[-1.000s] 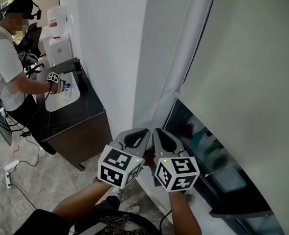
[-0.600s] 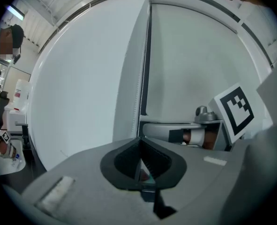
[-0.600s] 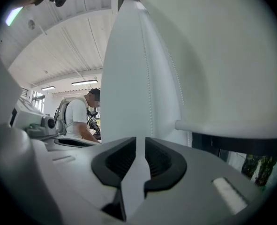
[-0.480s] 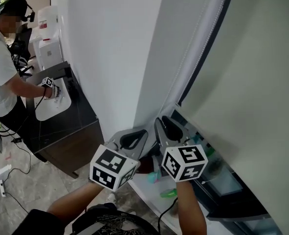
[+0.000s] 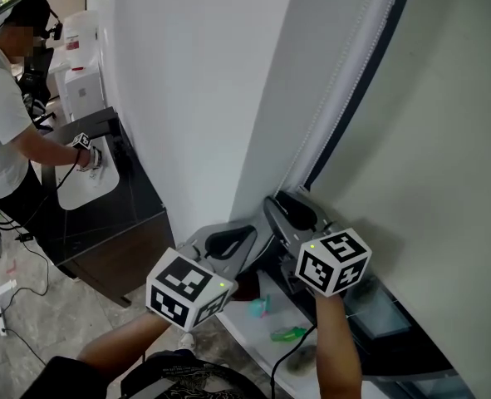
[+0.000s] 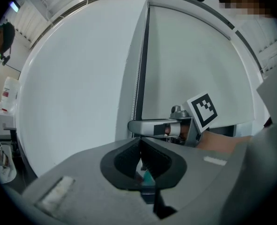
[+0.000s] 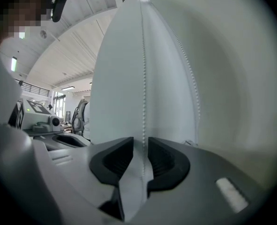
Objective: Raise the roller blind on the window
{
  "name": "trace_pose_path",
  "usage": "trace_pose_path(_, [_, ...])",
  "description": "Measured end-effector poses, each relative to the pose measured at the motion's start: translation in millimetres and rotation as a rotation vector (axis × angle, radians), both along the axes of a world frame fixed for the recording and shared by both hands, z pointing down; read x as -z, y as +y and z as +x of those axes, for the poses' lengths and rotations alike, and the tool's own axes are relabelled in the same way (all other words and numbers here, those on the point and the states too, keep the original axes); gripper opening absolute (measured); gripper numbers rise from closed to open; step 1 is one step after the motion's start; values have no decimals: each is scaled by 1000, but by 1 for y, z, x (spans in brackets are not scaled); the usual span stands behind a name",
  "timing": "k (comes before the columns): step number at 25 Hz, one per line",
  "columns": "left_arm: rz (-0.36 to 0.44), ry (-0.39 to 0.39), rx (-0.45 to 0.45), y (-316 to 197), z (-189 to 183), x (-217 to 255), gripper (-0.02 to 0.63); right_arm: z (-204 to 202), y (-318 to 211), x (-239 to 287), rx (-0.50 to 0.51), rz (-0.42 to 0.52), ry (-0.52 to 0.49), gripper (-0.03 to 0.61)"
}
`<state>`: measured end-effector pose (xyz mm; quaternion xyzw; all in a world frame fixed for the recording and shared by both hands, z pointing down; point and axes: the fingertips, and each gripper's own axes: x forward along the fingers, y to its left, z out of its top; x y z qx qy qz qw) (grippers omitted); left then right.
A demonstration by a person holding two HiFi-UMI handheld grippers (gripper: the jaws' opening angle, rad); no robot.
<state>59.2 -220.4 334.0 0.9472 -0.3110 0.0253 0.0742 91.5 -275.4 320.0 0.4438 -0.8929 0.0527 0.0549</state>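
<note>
Only the right gripper view shows us the bead chain (image 7: 143, 78) between the parted jaws of our right gripper (image 7: 140, 143) (they have just been opening). Our left gripper (image 6: 140, 142) is pinched together.

Both bare forearms reach forward side by side, the left forearm (image 5: 120, 349) from low left, the right forearm (image 5: 338, 343) coming up more steeply. The left gripper (image 5: 247, 239) has its jaws pressed together, seemingly pinching the bead chain (image 7: 143, 78), though the view there is tight. The right gripper (image 5: 278, 204) sits just beside it and higher; its jaws have just been opening and stand apart, the chain running loose between them
</note>
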Motion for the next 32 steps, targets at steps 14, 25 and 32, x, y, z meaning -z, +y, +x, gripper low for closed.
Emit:
trace_pose_path(14, [55, 10, -63, 6, 12, 37, 69, 4, 27, 3, -28, 42, -52, 21])
trace_pose_path(25, [128, 24, -168, -1, 55, 89, 100, 17, 60, -15, -113, 18, 25, 20])
trace_pose_path(32, [184, 17, -159, -1, 63, 105, 83, 21, 68, -13, -123, 26, 41, 20])
